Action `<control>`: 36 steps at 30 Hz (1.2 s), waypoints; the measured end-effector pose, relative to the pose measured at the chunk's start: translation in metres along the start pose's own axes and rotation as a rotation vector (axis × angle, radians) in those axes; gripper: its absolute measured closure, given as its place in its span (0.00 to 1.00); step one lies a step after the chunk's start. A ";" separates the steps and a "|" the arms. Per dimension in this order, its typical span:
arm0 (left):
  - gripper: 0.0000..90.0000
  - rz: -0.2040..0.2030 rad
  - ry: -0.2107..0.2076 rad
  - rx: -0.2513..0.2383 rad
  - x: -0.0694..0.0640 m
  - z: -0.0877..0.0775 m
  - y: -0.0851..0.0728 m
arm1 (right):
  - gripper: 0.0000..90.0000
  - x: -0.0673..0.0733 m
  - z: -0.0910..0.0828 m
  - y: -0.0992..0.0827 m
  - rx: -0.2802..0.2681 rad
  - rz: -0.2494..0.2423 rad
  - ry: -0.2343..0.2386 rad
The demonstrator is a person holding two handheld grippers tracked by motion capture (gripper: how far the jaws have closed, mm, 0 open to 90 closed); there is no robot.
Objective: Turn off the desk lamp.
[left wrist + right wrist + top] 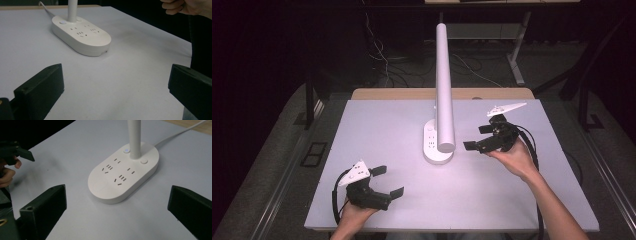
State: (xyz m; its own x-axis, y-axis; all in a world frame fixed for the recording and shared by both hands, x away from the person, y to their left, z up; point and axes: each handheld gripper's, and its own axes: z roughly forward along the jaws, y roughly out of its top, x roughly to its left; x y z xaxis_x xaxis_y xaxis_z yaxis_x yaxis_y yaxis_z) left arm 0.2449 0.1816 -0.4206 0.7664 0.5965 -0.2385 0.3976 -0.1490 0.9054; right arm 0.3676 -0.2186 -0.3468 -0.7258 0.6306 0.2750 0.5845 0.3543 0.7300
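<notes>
White table (377, 130): bears all items, both grippers held over it.

Desk lamp (443, 85) with socket-strip base (435, 145): upright; base lies just ahead of the right gripper's fingers, well ahead of the left's. White cord (180, 132) leaves its far end.

Right gripper (478, 137): fingers apart, empty, near the base.

Left gripper (388, 181): fingers apart, empty.
</notes>
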 end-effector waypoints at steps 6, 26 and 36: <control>0.00 -0.001 -0.003 -0.003 0.001 -0.001 0.000 | 0.02 -0.002 0.011 0.012 0.011 -0.006 -0.004; 0.00 -0.004 -0.011 -0.003 0.001 -0.001 0.000 | 0.02 -0.021 0.046 0.036 0.035 0.016 -0.032; 0.00 -0.005 -0.018 -0.003 0.000 0.000 0.000 | 0.18 -0.032 0.067 0.043 0.047 0.020 -0.067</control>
State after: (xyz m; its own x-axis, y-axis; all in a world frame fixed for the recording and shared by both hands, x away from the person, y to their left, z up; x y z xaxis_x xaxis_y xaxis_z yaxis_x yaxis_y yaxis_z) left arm 0.2447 0.1818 -0.4207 0.7733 0.5829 -0.2495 0.4001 -0.1433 0.9052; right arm 0.4401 -0.1774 -0.3656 -0.6890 0.6820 0.2454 0.6159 0.3723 0.6943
